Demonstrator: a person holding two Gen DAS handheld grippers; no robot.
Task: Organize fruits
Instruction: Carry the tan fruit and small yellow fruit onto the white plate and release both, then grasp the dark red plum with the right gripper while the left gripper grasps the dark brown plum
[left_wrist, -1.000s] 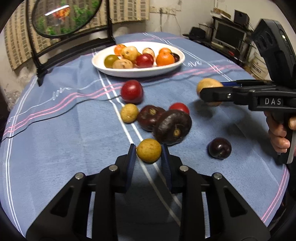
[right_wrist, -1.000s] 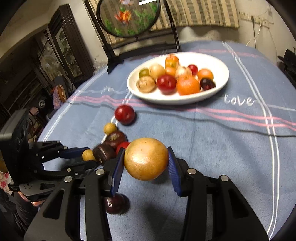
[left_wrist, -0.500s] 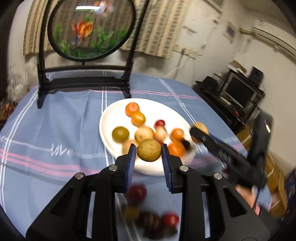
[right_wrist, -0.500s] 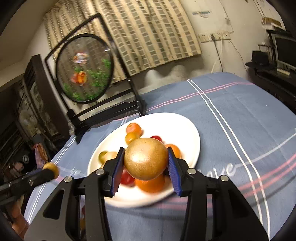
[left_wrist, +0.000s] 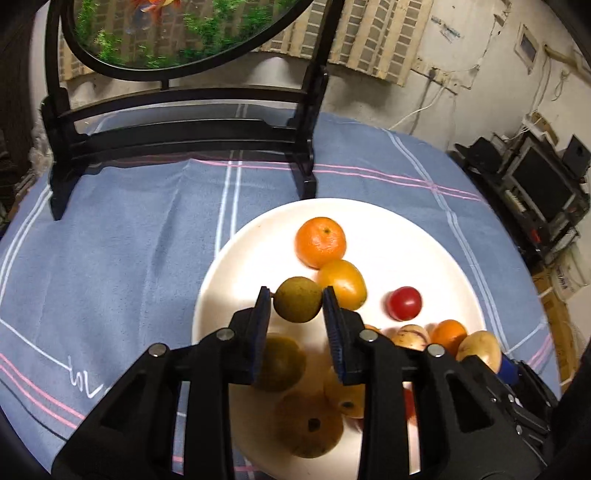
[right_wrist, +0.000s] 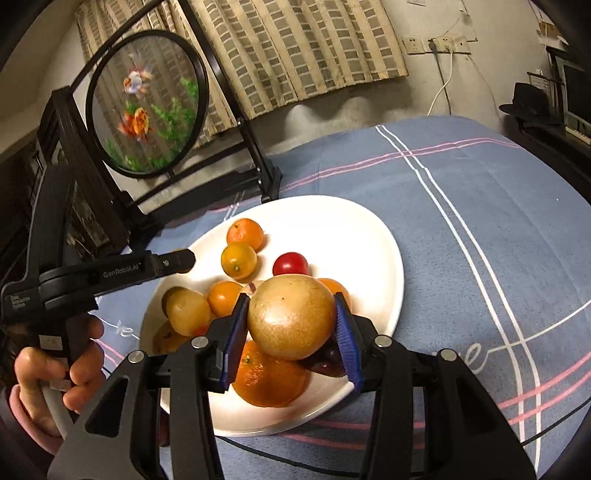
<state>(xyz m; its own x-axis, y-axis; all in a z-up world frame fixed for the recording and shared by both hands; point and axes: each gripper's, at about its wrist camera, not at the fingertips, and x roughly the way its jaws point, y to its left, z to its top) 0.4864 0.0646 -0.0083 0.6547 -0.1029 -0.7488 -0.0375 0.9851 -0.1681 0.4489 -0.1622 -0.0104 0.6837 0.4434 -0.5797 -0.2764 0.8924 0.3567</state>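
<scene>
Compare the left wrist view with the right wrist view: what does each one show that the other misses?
Left wrist only: a small greenish fruit between the pads of the left gripper, whose jaws have just been opening.
Right wrist only: the hand on that gripper's handle, and the right gripper closed on a big yellow fruit.
Both: the white plate, the mandarin, the red tomato and the blue cloth.

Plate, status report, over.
Left gripper jaws just opened, small green-yellow fruit between them over plate. Right gripper holds big tan fruit above plate. Nothing blocking.
</scene>
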